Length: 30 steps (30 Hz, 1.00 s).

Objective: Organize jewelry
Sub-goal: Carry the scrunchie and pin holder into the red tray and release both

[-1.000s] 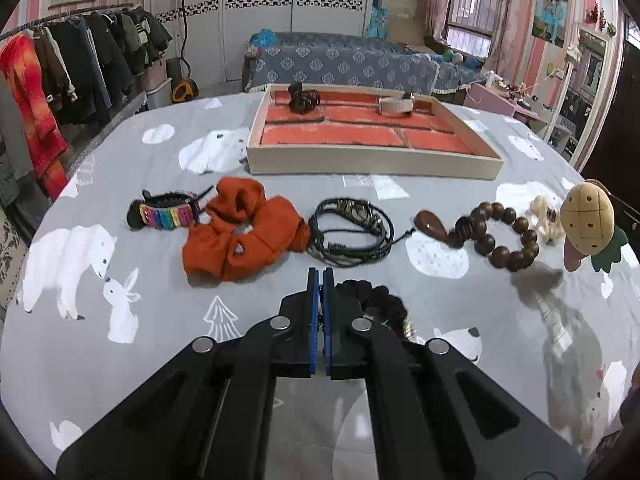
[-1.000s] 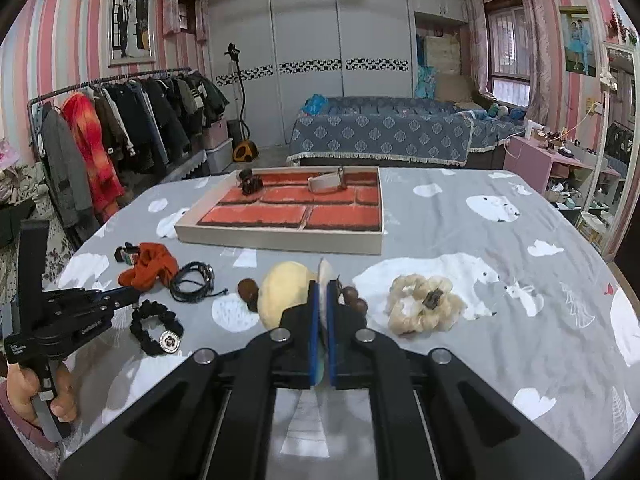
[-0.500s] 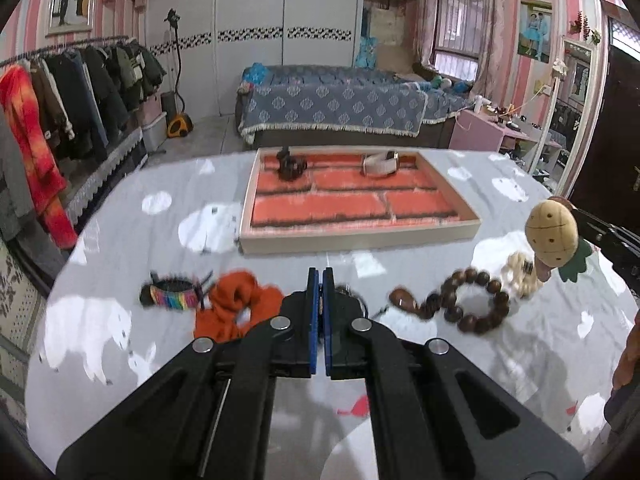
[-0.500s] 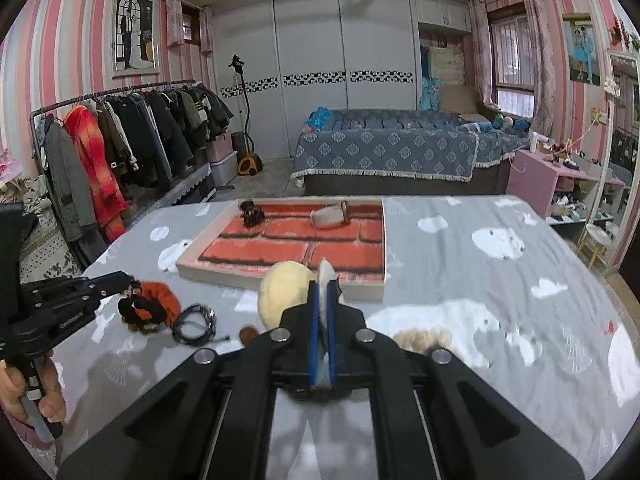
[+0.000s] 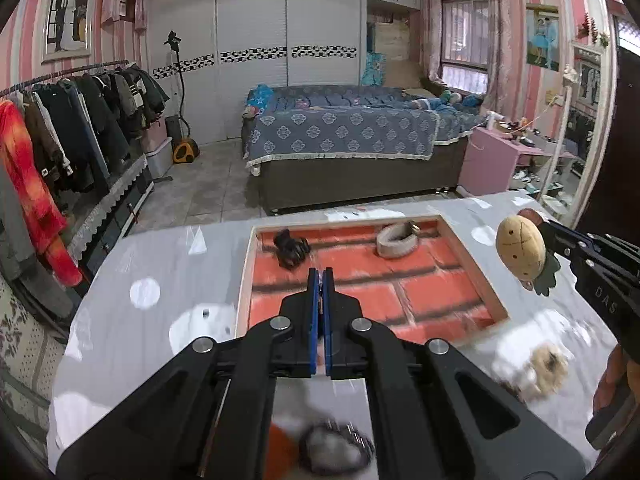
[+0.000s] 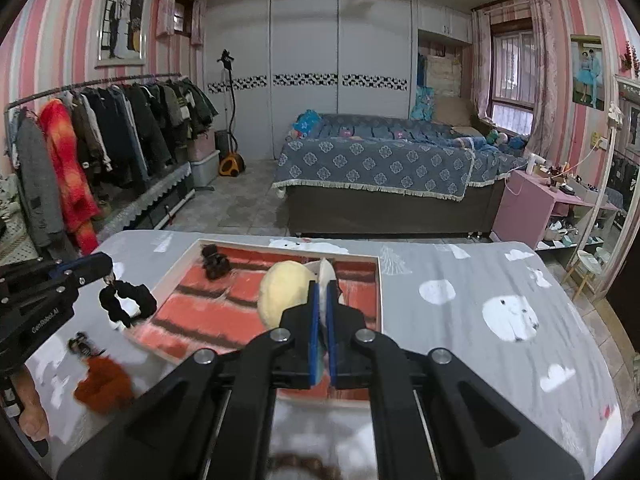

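A wooden tray with a red brick-pattern lining lies on the grey table; it also shows in the right wrist view. A black hair claw and a pale band lie in it. My left gripper is shut above the tray's near side; in the right wrist view a black scrunchie hangs from it. My right gripper is shut on a tan plush hair tie, held over the tray; the plush also shows in the left wrist view.
An orange scrunchie and a striped bracelet lie on the table left of the tray. A cream scrunchie lies near its right corner. A clothes rack and a bed stand beyond the table.
Both grippers have risen and moved forward to above the tray. The left one now carries the black scrunchie that lay on the table; the right still holds the plush hair tie.
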Available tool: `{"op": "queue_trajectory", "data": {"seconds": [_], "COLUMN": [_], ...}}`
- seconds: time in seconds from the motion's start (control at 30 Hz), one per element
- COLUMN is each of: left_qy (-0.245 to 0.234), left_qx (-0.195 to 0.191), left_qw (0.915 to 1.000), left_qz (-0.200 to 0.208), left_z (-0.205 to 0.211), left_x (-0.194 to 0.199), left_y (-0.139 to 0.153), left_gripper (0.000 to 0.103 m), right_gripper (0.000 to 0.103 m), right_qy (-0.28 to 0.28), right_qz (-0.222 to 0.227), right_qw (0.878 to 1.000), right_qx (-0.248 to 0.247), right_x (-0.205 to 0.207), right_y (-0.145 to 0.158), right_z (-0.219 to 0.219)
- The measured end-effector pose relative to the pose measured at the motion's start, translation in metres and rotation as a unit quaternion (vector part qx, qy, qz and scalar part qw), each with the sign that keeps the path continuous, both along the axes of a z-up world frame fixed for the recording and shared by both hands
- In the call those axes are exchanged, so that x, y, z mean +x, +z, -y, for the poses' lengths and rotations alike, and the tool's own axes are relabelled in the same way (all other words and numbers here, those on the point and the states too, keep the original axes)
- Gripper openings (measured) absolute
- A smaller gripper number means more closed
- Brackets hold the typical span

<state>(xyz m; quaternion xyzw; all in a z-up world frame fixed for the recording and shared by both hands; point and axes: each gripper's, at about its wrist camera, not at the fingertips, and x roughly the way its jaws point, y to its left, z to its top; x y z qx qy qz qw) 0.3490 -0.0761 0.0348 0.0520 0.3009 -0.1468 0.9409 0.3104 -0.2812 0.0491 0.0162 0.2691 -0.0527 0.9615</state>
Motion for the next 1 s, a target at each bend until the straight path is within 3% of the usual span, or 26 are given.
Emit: {"op": "queue_trajectory", "data": {"seconds": [0.23,0.53,1.0], "left_qy": [0.018,0.039,0.056], "left_qx": [0.009,0.021,0.046], "left_qw": [0.9990,0.9952,0.9881], "left_qz": [-0.040,-0.087,-0.136], "left_z": [0.011,0.012,0.009], "left_x": [0.080,0.148,0.190], "left_y": [-0.038,-0.082,-0.120], "left_gripper": [0.000,0.000,0.000], "right_gripper": [0.004,0.004,0.004], "right_qy": [-0.006,-0.014,-0.006], "right_qz": [-0.041,-0.090,-0.131], "right_qw": [0.999,0.994,0.986], "right_qx": [-0.022,-0.062,-0.104], "right_x": [0.075,0.130,0.176], "right_y": [-0.029,-0.073,-0.095], "right_z": [-0.007,-0.013,-0.033]}}
